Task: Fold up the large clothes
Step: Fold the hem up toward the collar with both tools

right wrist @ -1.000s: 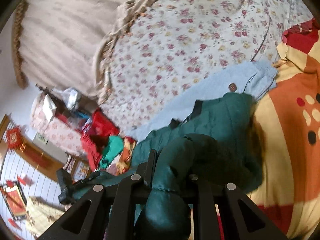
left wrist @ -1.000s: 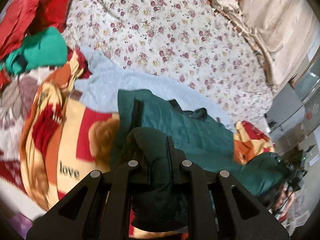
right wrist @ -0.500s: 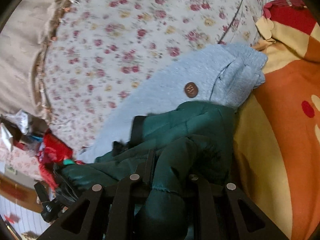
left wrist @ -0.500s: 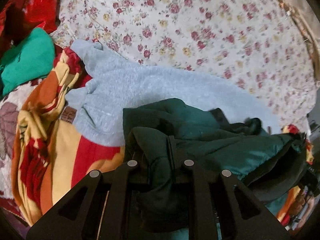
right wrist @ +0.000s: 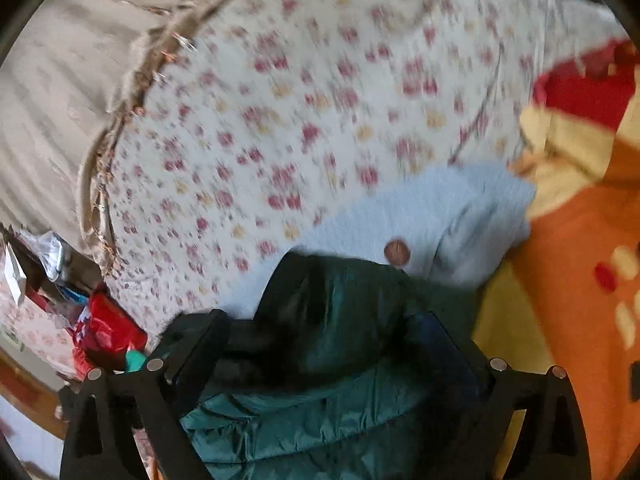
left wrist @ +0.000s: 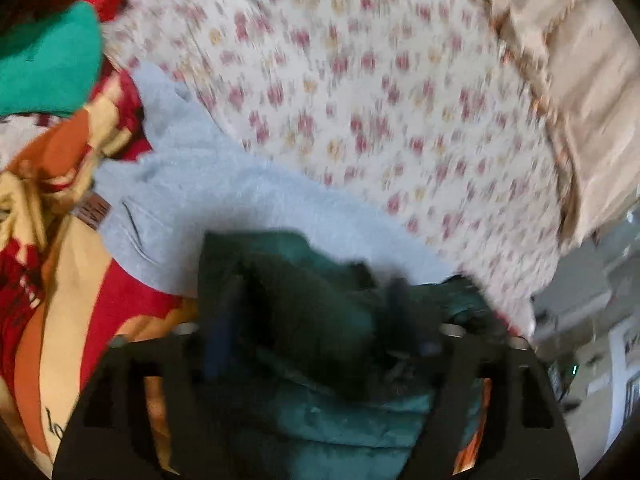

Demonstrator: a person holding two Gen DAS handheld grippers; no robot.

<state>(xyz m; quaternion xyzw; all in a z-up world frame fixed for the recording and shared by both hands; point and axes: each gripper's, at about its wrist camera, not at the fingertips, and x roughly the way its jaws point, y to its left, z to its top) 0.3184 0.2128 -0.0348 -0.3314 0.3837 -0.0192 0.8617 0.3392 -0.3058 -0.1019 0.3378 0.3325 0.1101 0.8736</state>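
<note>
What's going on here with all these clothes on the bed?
A person is working with two handheld grippers on a dark green jacket, which lies partly on a light blue sweater on a floral bedsheet. Both the left gripper and right gripper are spread open, with the jacket bunched between their fingers. The pictures are blurred.

Both views are motion-blurred. The floral sheet [left wrist: 360, 92] shows its flowers only as smears. The green jacket [left wrist: 320, 320] hides the near edge of the grey sweater [left wrist: 208, 200] and runs off the bottom edge in both views. In the left view, blur leaves the left gripper [left wrist: 312, 312] fingers' outlines soft. The blanket [right wrist: 580, 280] is cut by the right edge.
</note>
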